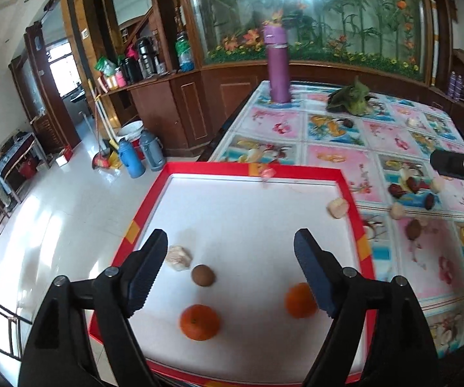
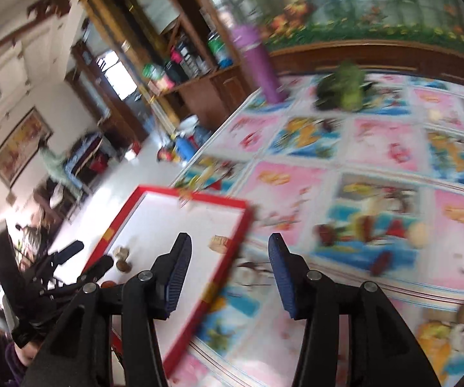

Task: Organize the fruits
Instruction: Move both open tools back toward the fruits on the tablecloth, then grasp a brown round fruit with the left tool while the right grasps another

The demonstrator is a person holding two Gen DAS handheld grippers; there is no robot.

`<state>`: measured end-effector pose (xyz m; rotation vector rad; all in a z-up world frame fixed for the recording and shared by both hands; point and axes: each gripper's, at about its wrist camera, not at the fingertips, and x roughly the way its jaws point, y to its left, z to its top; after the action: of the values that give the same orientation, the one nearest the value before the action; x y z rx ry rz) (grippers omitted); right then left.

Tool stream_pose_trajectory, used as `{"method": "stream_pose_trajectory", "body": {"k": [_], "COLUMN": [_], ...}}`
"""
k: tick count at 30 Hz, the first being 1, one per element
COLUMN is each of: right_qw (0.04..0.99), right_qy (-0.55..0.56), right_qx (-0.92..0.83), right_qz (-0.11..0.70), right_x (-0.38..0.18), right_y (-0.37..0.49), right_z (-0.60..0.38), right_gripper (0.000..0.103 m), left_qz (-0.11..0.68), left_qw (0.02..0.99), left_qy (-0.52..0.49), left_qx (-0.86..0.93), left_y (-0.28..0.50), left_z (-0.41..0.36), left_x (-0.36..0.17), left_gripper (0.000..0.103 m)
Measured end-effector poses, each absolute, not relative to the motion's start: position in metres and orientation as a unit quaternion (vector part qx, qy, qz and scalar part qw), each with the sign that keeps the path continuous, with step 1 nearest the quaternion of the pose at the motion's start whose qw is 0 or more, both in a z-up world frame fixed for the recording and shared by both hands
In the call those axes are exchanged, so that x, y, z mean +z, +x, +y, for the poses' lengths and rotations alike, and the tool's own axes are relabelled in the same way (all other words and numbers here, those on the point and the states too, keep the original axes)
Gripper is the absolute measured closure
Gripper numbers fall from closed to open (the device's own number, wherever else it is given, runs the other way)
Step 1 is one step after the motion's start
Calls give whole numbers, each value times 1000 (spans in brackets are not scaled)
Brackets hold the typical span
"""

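1. Over the red-rimmed tray (image 1: 349,193) at the table's corner, the left gripper (image 1: 230,269) hangs with its jaws spread wide and nothing between them.
2. Below it on the white tray floor lie two oranges, one (image 1: 199,322) near the front and one (image 1: 299,300) just beside the right-hand finger, plus a small brown fruit (image 1: 203,275) and a pale peeled piece (image 1: 177,257) touching or almost touching the left-hand finger.
3. Another pale piece (image 1: 337,208) sits against the tray's far right rim.
4. Out on the patterned tablecloth (image 1: 335,161), well apart from the tray, the rest of the fruit waits: dark red ones (image 1: 403,188), a pale round one (image 1: 396,210) and a brown one (image 1: 413,229).
5. Right gripper (image 2: 230,272): jaws open about halfway to wide, empty, poised over the tray's right rim and the cloth; its view is smeared, so fine detail is lost.
6. My reading: the sorting is partway along, some fruit boxed and several loose, with both tongs between picks.
7. Next move likely calls for the right gripper to reach toward the loose fruit on the cloth, straddle one piece squarely, and close gently, since the small round ones may roll.
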<state>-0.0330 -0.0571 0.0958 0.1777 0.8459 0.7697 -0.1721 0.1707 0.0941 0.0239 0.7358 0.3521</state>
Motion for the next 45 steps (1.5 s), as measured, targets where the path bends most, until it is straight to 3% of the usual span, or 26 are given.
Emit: {"method": "stream_pose_trajectory", "body": {"k": [8,15,21,24,29,38,45], "right_qw": [875,881,875,878,879,874,872], "right_qy": [154,186,158,128,97,91,80], "right_qx": [283,219,199,194,186,183,197], "right_qz": [362,376,412,419,428,442,442], "right_x": [115,80,46,34,20,10,13], "right_y": [-50,-55,-45,-41,-32,-24,-26], "right_z": [-196,-260,-252,-243,-233,-238,-236], "right_gripper": [51,51,52,60,65,65,65], "left_qz": [358,378,386,382,393,441,459], "left_qw": [930,923,920,922,918,896,888], "left_qy": [48,60,62,60,45,37,31], "left_qx": [73,25,13,10,-2,-25,-26], "left_y": [-169,-168,-158,-153,-133,-92,-77], "left_z": [91,45,33,32,28,14,17], "left_x": [99,85,76,73,66,36,25], "left_gripper": [21,21,21,21,22,42,48]}}
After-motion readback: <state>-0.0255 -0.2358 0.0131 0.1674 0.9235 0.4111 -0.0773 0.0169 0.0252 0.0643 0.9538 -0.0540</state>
